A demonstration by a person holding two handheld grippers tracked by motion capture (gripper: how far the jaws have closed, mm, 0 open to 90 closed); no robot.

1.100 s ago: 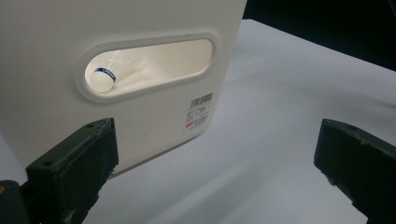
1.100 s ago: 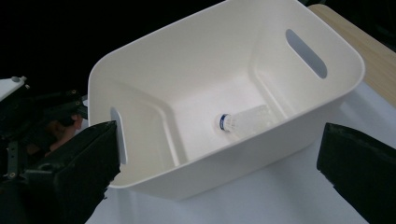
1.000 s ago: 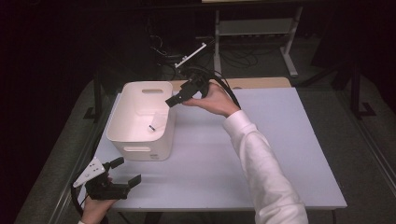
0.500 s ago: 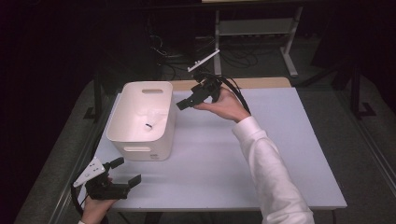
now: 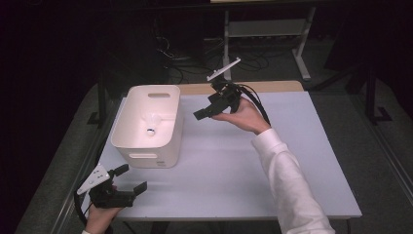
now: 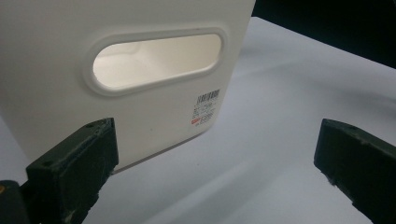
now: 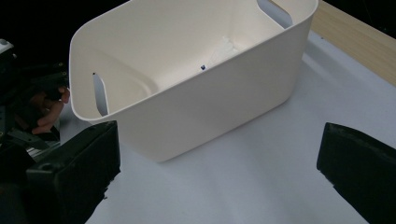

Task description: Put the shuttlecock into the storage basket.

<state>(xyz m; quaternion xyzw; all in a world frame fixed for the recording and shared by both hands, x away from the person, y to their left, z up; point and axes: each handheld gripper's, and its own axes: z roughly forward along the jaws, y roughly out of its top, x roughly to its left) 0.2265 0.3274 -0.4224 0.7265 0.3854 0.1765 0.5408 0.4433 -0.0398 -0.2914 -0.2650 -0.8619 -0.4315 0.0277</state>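
judging from how things lie, the main hazard centres on the white bin (image 5: pixel 148 124), which stands on the white table (image 5: pixel 253 165) toward its left half, with a small pale object (image 5: pixel 151 127) lying on its floor, too small to name. the right gripper (image 5: pixel 210 108) hangs in the air just right of the bin's rim, its jaws spread wide and holding nothing, and in the right gripper view the bin (image 7: pixel 187 79) sits between and beyond those jaws, open top tilted toward the camera. if that hand swings down toward the bin at this slant, a jaw could clip the right wall instead of clearing the rim, and a light plastic tub like this would likely skid or tip rather than resist. the left gripper (image 5: pixel 119 192) rests low at the table's near edge, in front of the bin's near wall, jaws likewise released and empty; in the left gripper view the handle slot (image 6: pixel 156 60) and a barcode label (image 6: pixel 205 106) on that wall loom close, so a careless push forward could shove the bin away from the other hand. the cable (image 5: pixel 260 105) trailing from the right gripper also droops near the bin's far side and might snag the rim. reaching for the small object inside, the wide jaws may scrape the bin's floor.
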